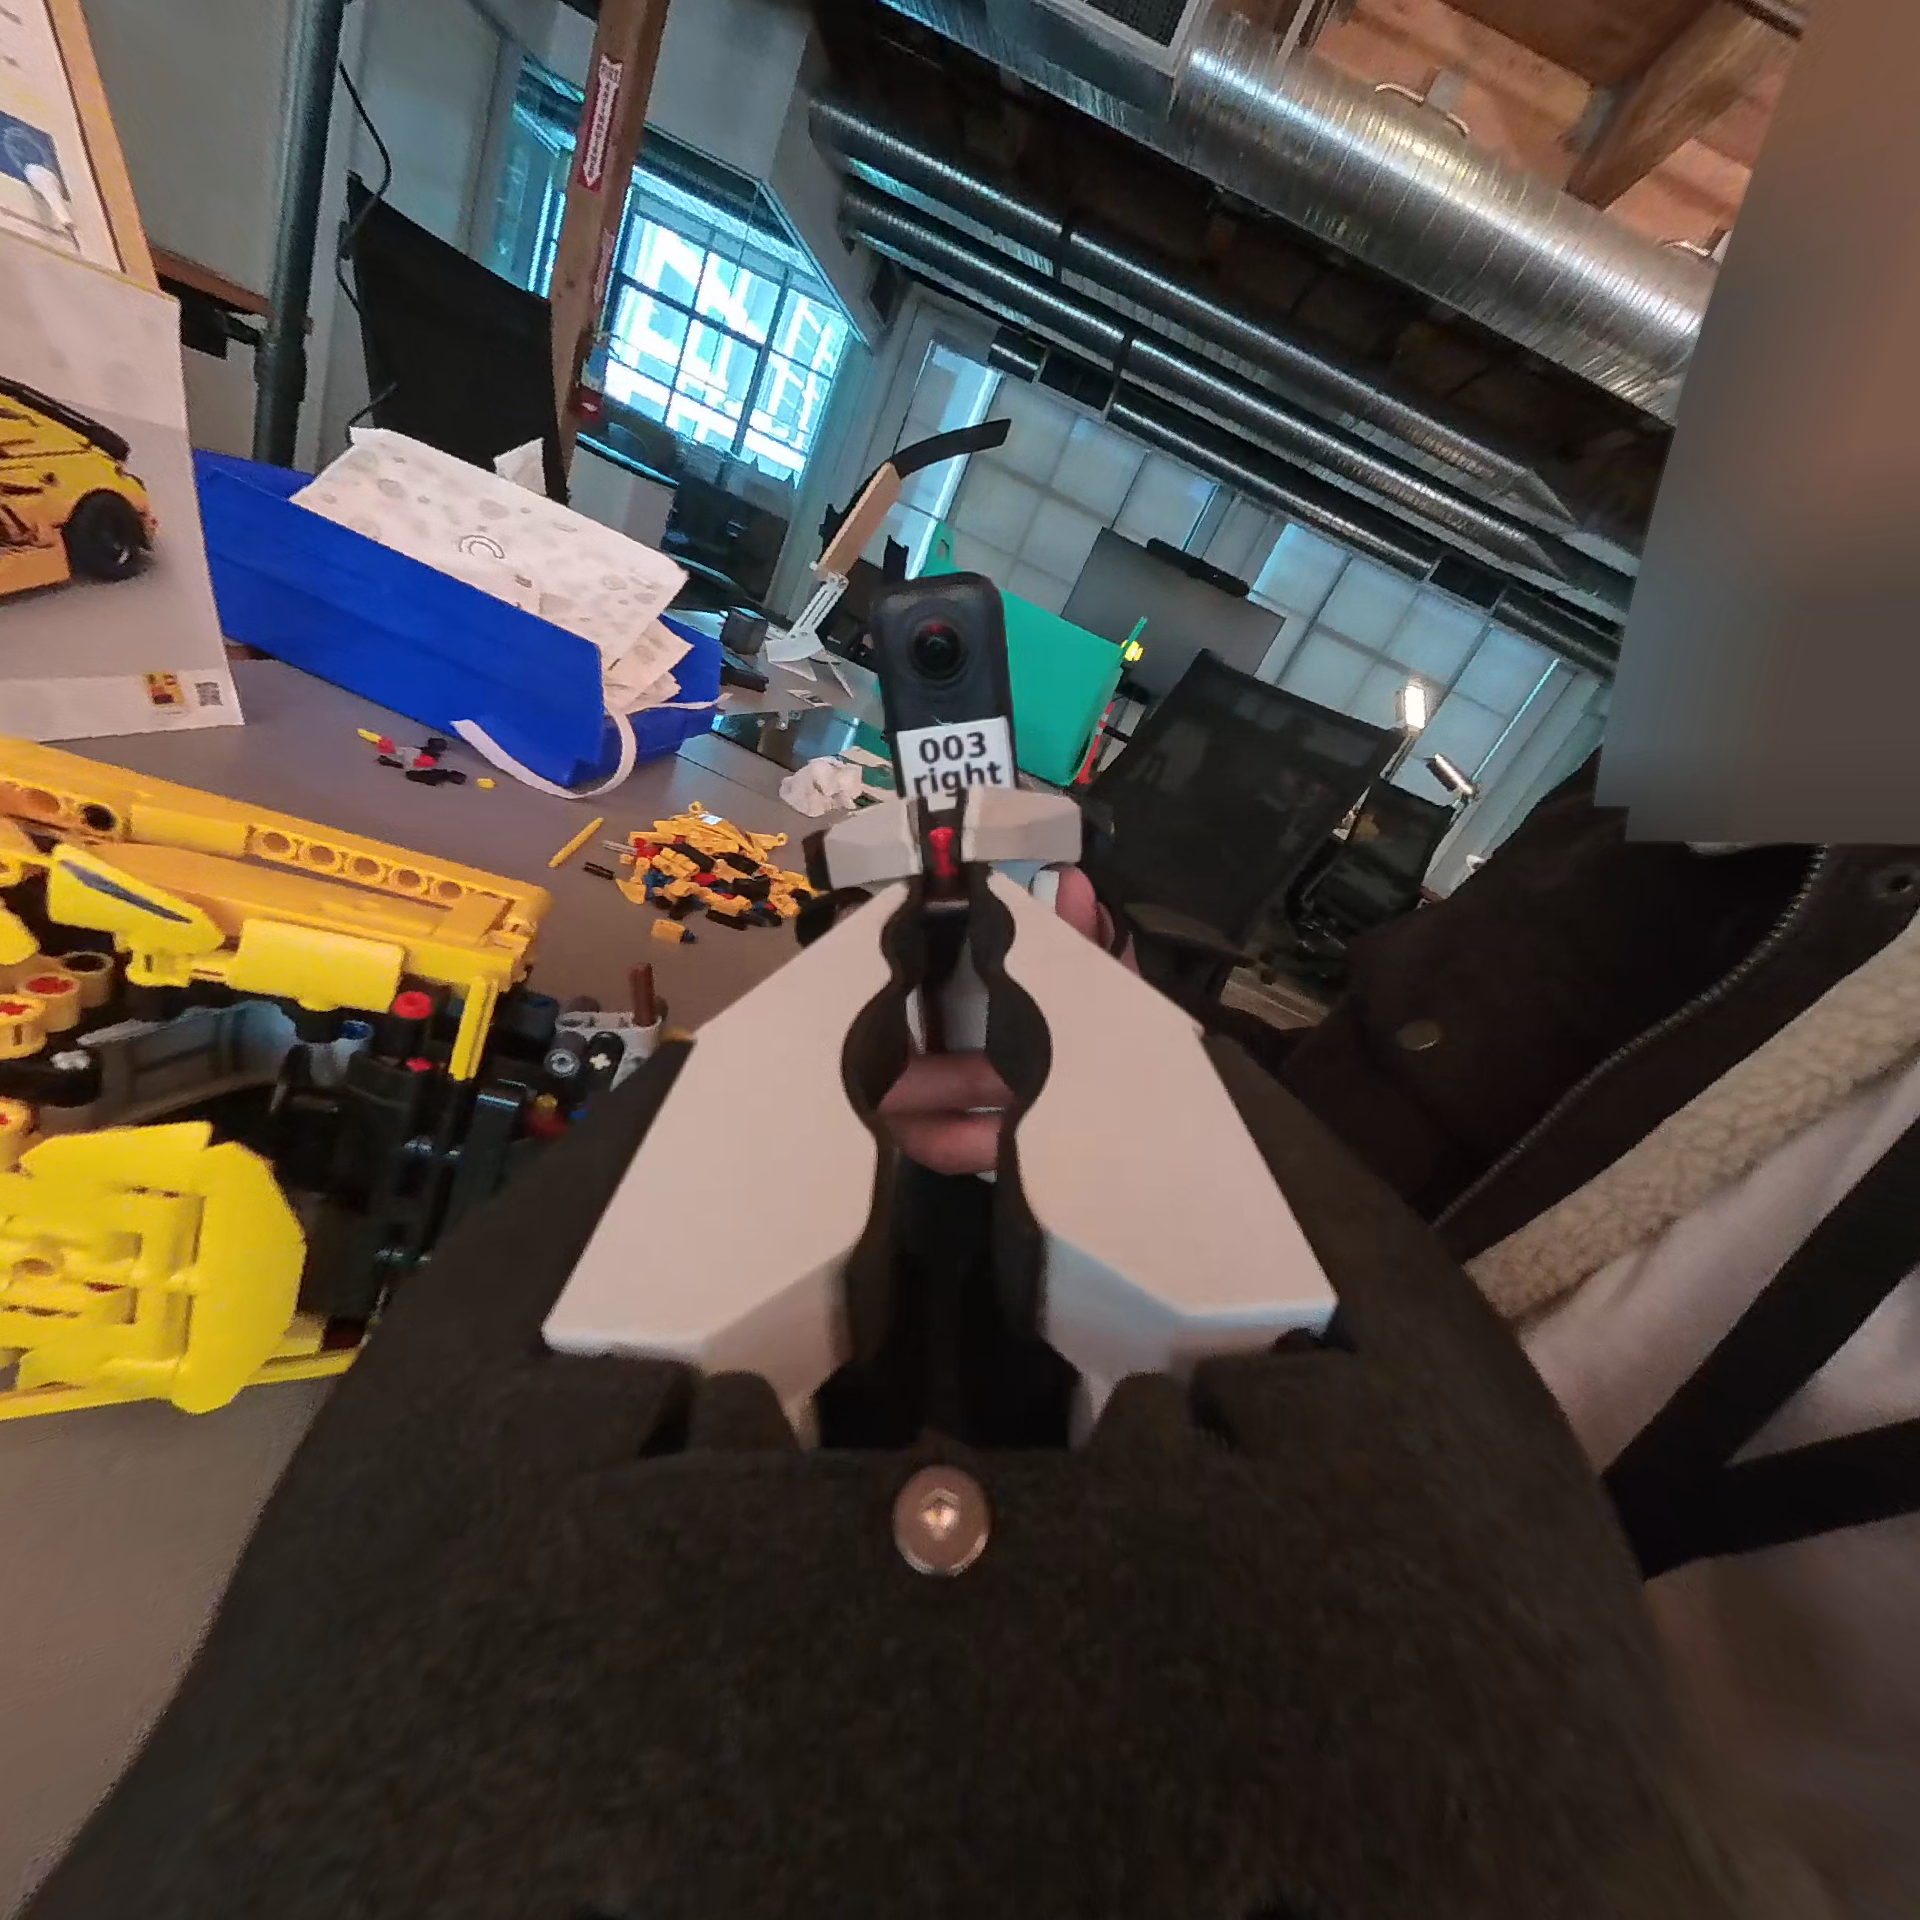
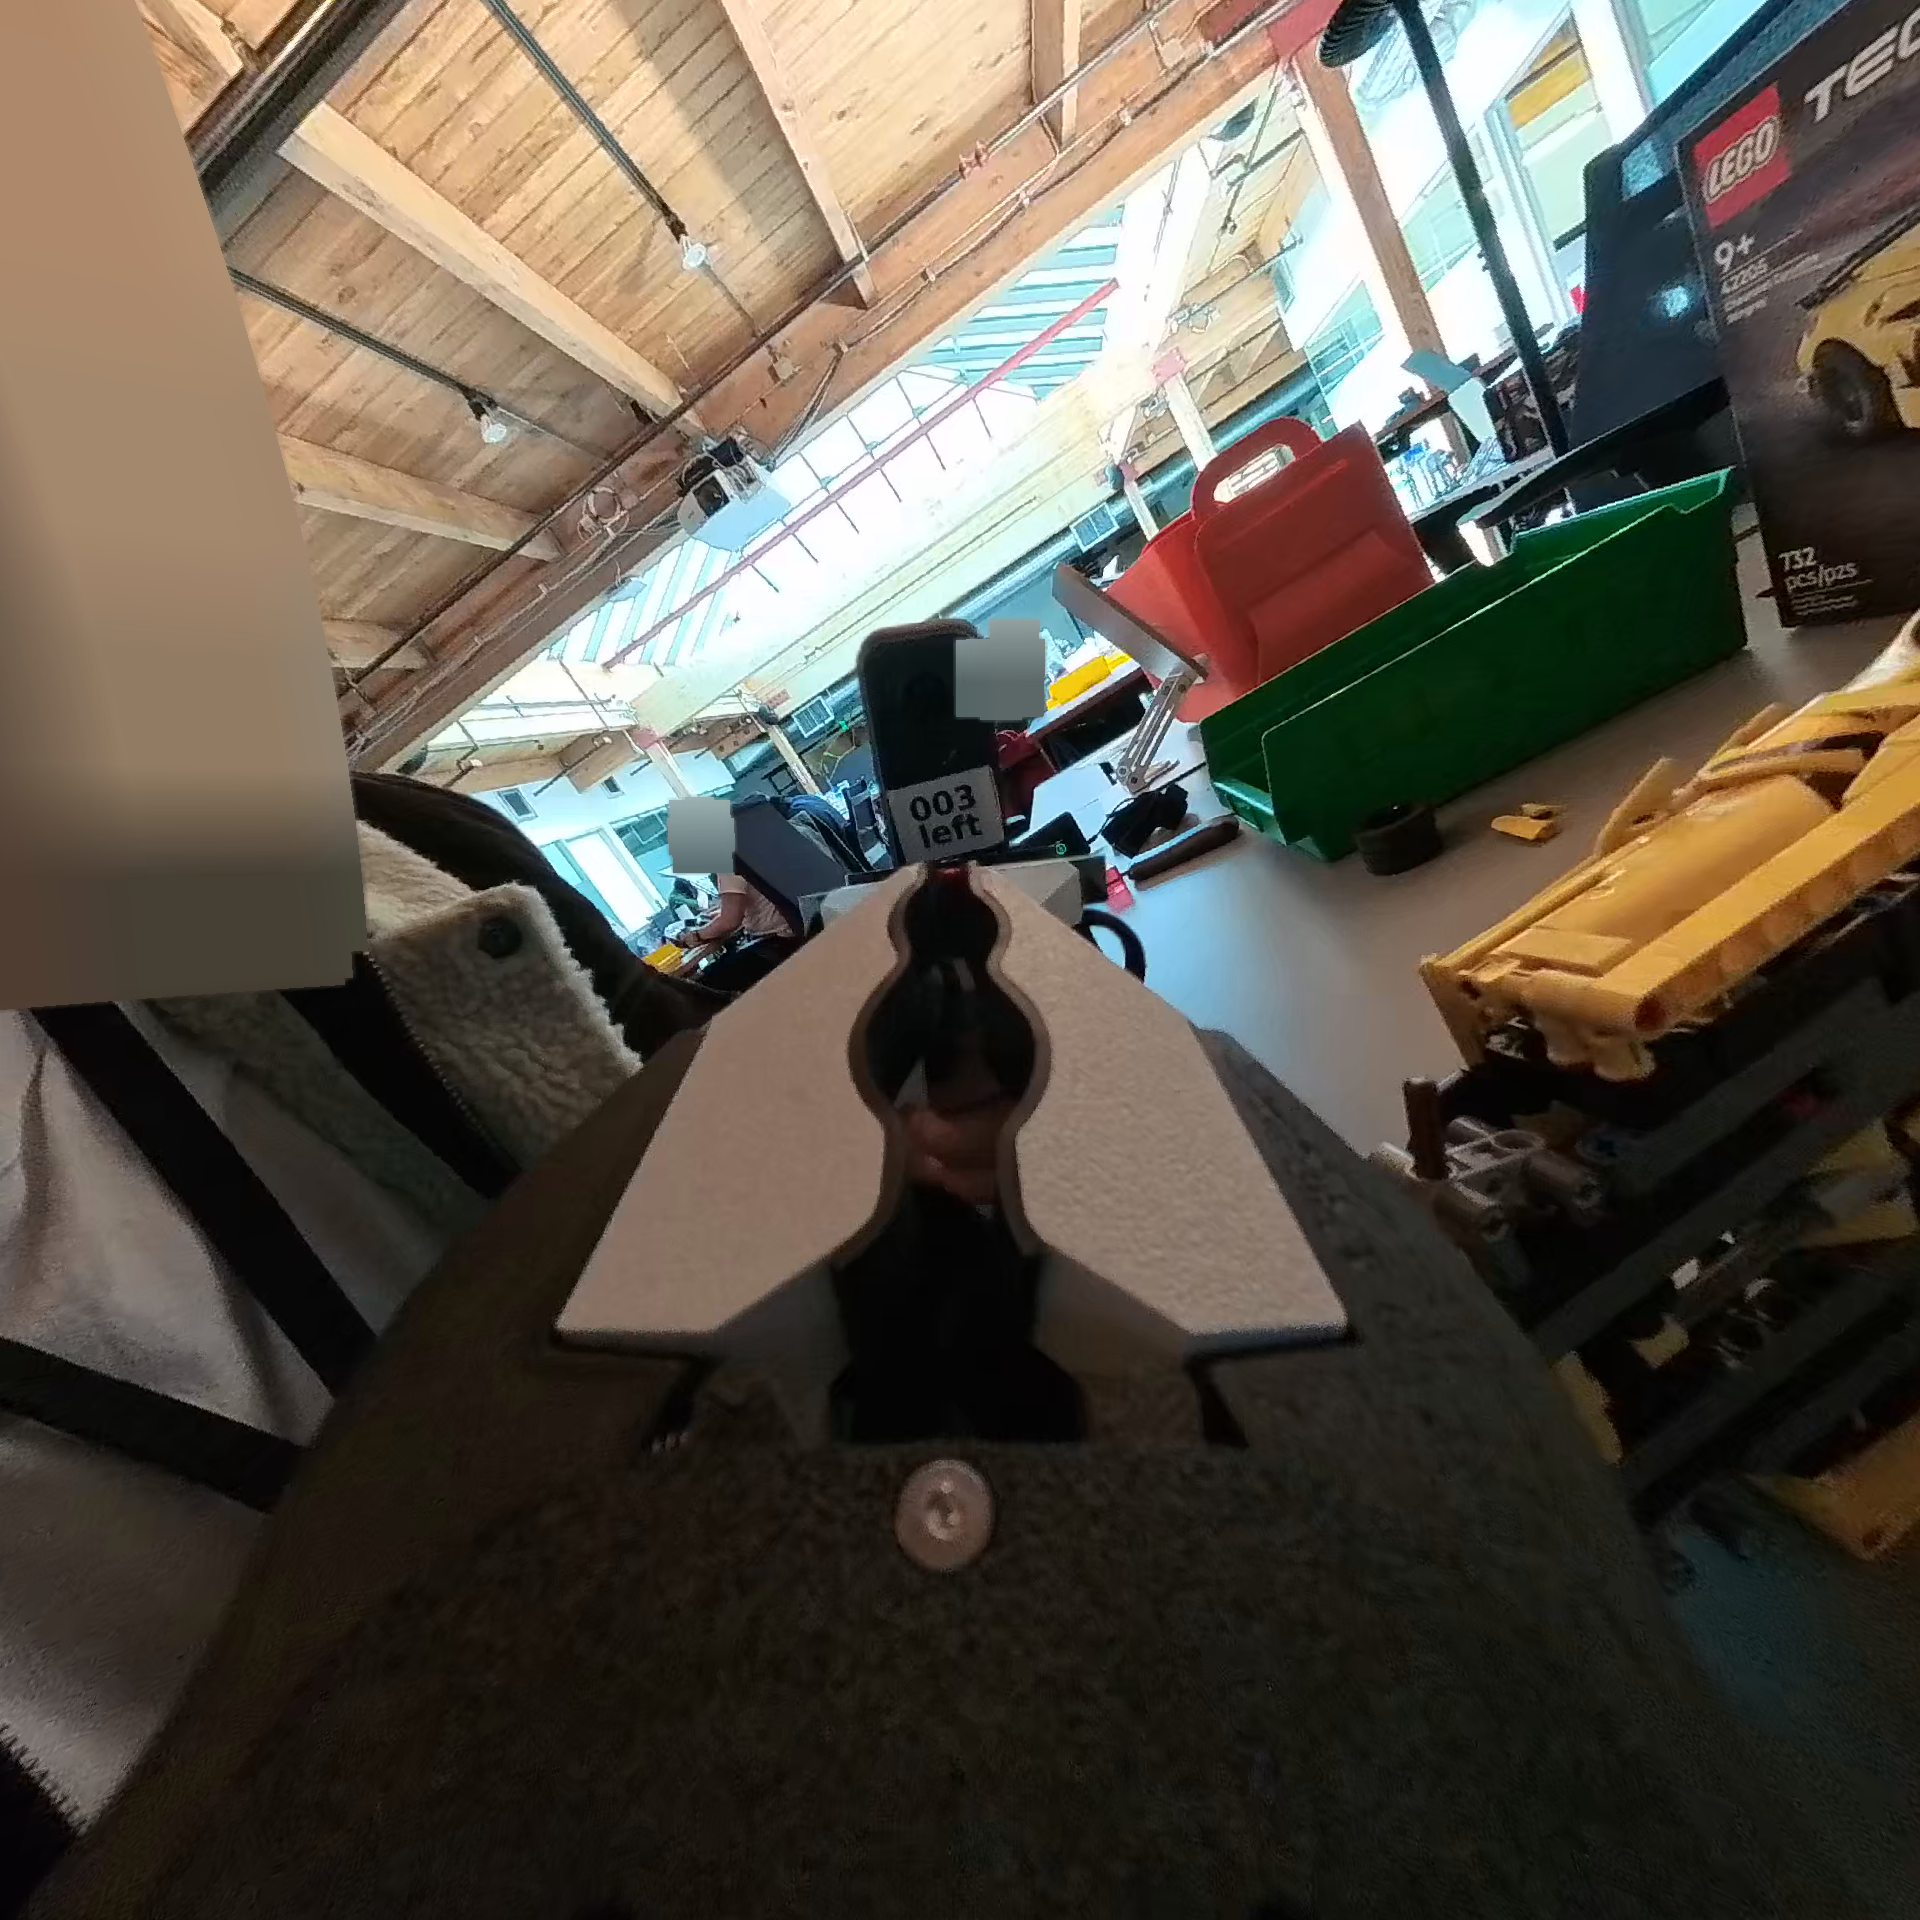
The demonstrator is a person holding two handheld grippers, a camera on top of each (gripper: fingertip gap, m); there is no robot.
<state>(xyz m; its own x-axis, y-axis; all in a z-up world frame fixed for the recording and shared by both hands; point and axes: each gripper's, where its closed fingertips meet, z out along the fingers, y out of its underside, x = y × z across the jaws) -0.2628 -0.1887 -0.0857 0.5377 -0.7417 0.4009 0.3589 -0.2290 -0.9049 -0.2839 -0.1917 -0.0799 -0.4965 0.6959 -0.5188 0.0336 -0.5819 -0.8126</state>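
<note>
Grippers meeting tip to tip over a grey tabletop [image 1: 312,748].

In the left wrist view the left gripper [image 1: 940,904], white-fingered, sits at frame centre with its jaws drawn together. Just beyond its tips is a small red plastic pin [image 1: 940,850], pinched upright in the closed tips of the right gripper [image 2: 945,883]; whether the left tips also clasp it cannot be told. A half-built yellow and black brick car model [image 1: 260,935] fills the left edge. A loose pile of small yellow and black pieces [image 1: 717,873] lies left of centre, and a blue plastic bin [image 1: 416,623] sits at the upper left.

matt white plastic fingers [image 1: 790,1132], glossy yellow plastic model car [image 1: 260,935], rough wooden ceiling [image 2: 499,208]
</note>
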